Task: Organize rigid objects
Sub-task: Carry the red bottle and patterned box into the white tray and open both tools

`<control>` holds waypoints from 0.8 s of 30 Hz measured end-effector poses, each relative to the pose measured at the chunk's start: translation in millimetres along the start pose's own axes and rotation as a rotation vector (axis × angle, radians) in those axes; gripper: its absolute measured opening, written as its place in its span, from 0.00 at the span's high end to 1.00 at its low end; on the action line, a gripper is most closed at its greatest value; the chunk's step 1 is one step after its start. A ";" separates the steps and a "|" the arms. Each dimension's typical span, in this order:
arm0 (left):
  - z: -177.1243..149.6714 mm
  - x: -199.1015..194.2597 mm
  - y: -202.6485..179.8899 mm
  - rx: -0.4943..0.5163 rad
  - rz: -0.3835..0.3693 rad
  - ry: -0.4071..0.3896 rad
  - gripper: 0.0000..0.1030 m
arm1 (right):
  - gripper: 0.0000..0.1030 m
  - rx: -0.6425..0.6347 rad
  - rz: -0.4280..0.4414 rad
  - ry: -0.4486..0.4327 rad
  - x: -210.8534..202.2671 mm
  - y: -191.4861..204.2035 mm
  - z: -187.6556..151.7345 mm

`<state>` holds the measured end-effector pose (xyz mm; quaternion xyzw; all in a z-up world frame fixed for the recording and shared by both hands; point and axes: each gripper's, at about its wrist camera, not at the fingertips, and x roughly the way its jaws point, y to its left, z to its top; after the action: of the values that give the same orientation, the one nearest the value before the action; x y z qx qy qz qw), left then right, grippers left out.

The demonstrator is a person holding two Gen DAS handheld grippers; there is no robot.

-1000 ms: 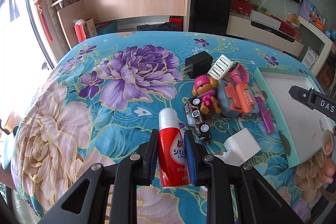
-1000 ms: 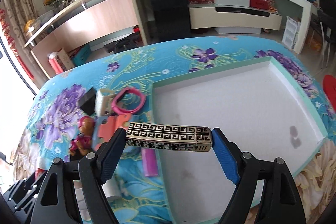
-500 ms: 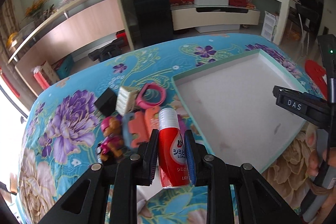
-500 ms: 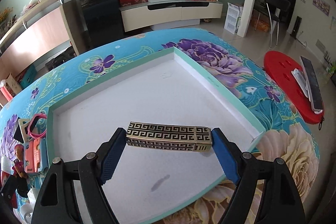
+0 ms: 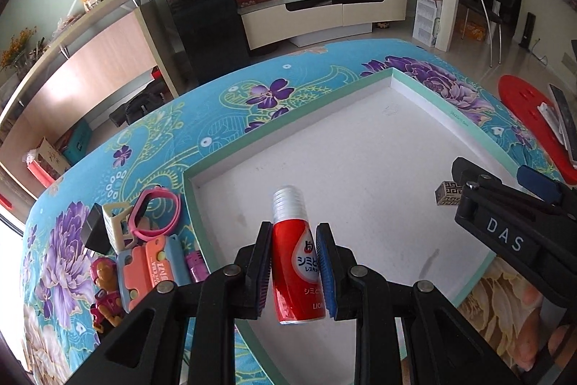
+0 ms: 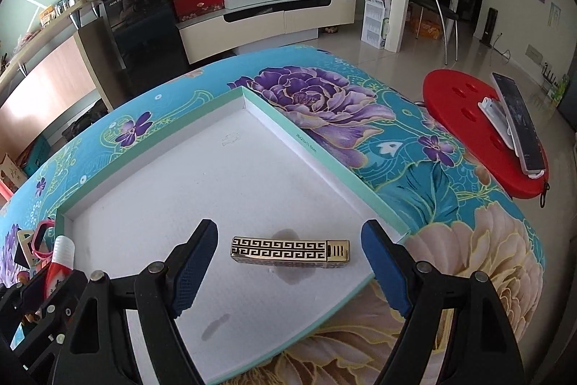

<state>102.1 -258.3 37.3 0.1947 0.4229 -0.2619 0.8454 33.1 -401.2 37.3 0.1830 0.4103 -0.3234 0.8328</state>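
Note:
My left gripper [image 5: 294,271] is shut on a red bottle with a clear cap [image 5: 295,262], held above the near left part of the white tray with a mint rim [image 5: 288,132]. My right gripper [image 6: 290,262] is open around a gold and black patterned lighter [image 6: 290,249] that lies on the tray floor [image 6: 216,175] between the fingers, touching neither. The right gripper also shows in the left wrist view [image 5: 512,201], with the lighter's end [image 5: 447,193] visible. The bottle also shows at the left edge of the right wrist view [image 6: 59,262].
Left of the tray on the floral cloth lie a pink bracelet [image 5: 155,213], a cream comb [image 5: 115,230], an orange and blue toy [image 5: 151,269], a pink toy figure [image 5: 104,291] and a black charger [image 5: 95,228]. A red stool [image 6: 487,132] holding a remote stands at the right.
The right gripper has opened and let the lighter down onto the tray floor. The left gripper has carried the red bottle rightward from the toy pile over the tray.

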 end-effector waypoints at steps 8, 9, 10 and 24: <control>-4.5 10.1 6.7 -0.037 0.016 0.021 0.72 | 0.20 -0.008 0.005 0.017 2.1 2.3 -1.1; -5.2 10.5 8.1 -0.043 0.016 0.022 0.69 | 0.20 -0.007 0.003 0.019 2.7 1.9 -0.8; -5.9 10.6 9.4 -0.051 0.016 0.022 0.63 | 0.20 -0.006 0.002 0.021 3.0 1.7 -0.9; -24.4 2.6 50.6 -0.213 0.097 0.002 0.11 | 0.19 -0.080 -0.042 0.050 10.8 15.3 -5.1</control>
<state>119.2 -205.8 26.9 0.1243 0.4393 -0.1741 0.8725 45.7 -391.3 26.2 0.1487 0.4473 -0.3195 0.8220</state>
